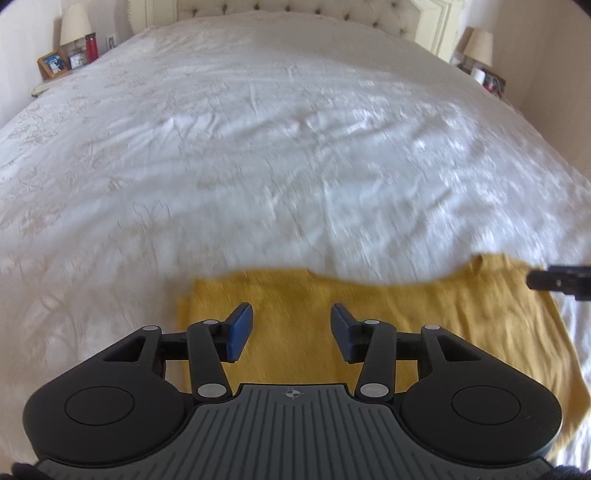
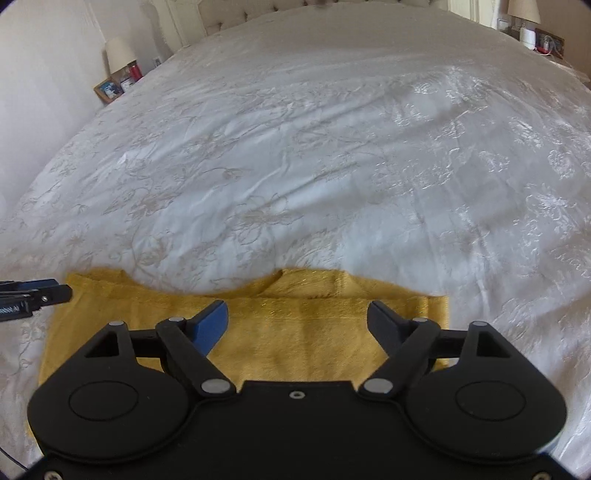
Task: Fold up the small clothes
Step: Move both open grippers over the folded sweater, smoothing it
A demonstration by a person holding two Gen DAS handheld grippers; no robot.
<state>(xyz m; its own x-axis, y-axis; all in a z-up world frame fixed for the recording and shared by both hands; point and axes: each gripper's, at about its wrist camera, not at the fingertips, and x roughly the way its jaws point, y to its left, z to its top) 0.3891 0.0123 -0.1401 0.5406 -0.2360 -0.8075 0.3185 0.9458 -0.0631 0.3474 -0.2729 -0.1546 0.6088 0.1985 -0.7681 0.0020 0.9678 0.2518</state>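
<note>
A mustard-yellow garment (image 1: 424, 317) lies flat on the white bedspread (image 1: 258, 147) near the bed's front edge; it also shows in the right wrist view (image 2: 295, 332). My left gripper (image 1: 291, 328) is open and empty, hovering over the garment's left part. My right gripper (image 2: 297, 325) is open and empty over the garment's right part. The right gripper's tip shows at the right edge of the left wrist view (image 1: 557, 281). The left gripper's tip shows at the left edge of the right wrist view (image 2: 33, 295). The garment's near edge is hidden by the grippers.
The wide white embroidered bedspread (image 2: 295, 166) stretches ahead to a tufted headboard (image 1: 295, 9). A left nightstand holds a lamp (image 1: 75, 26), a red bottle (image 1: 91, 46) and a framed photo (image 1: 54, 63). A right nightstand holds a lamp (image 1: 478, 46).
</note>
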